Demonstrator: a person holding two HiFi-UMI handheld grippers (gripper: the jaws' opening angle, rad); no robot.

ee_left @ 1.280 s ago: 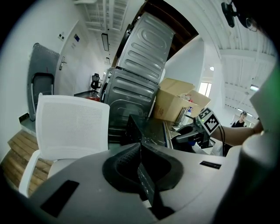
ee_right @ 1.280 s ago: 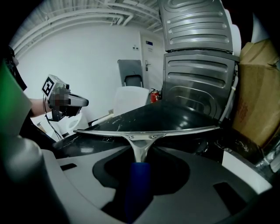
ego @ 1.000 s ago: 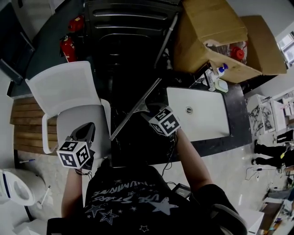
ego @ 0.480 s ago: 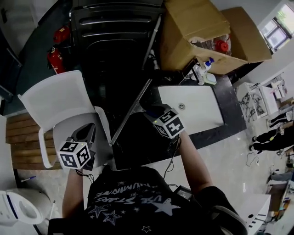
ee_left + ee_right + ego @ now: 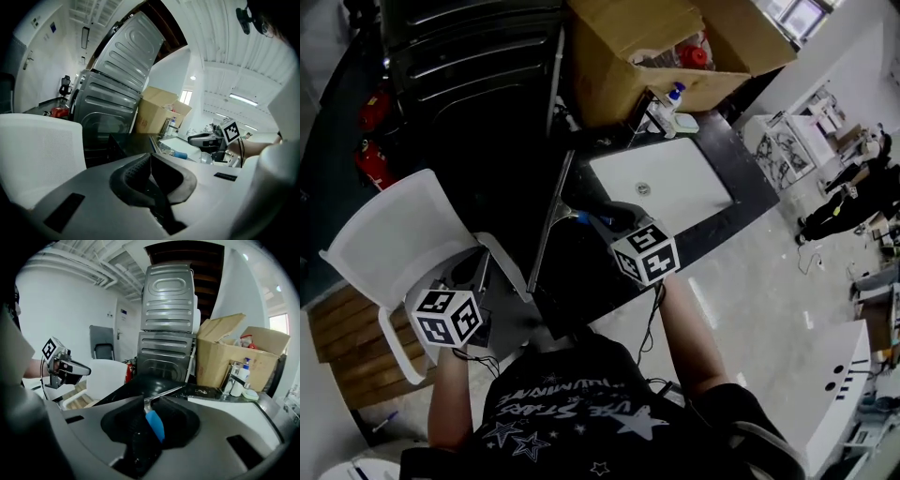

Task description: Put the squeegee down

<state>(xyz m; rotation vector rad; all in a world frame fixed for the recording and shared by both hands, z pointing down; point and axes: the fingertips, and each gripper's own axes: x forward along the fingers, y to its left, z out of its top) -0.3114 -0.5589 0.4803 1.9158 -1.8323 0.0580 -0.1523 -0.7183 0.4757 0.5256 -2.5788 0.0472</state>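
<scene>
The squeegee has a blue handle (image 5: 154, 423) and a long metal blade (image 5: 548, 225) that slants over the black counter (image 5: 581, 281). My right gripper (image 5: 605, 218) has the handle between its jaws, which are closing on it, and holds the squeegee off the counter. The blade (image 5: 165, 391) sticks out ahead of the right gripper (image 5: 149, 406). My left gripper (image 5: 481, 262) hovers over the white chair (image 5: 394, 230), shut with nothing in it. In the left gripper view the left gripper (image 5: 150, 161) has its pads together, and the right gripper (image 5: 206, 139) shows at the right.
A white sink (image 5: 670, 183) is set into the counter, with a tap and bottles (image 5: 236, 378) at its back. An open cardboard box (image 5: 628, 47) stands behind. Stacked grey machines (image 5: 168, 333) rise at the far side. Red fire extinguishers (image 5: 370, 155) stand at left.
The right gripper has risen with the squeegee, and the blade now lies steeper in the picture. The left gripper has lifted a little over the chair. The head view has swung round.
</scene>
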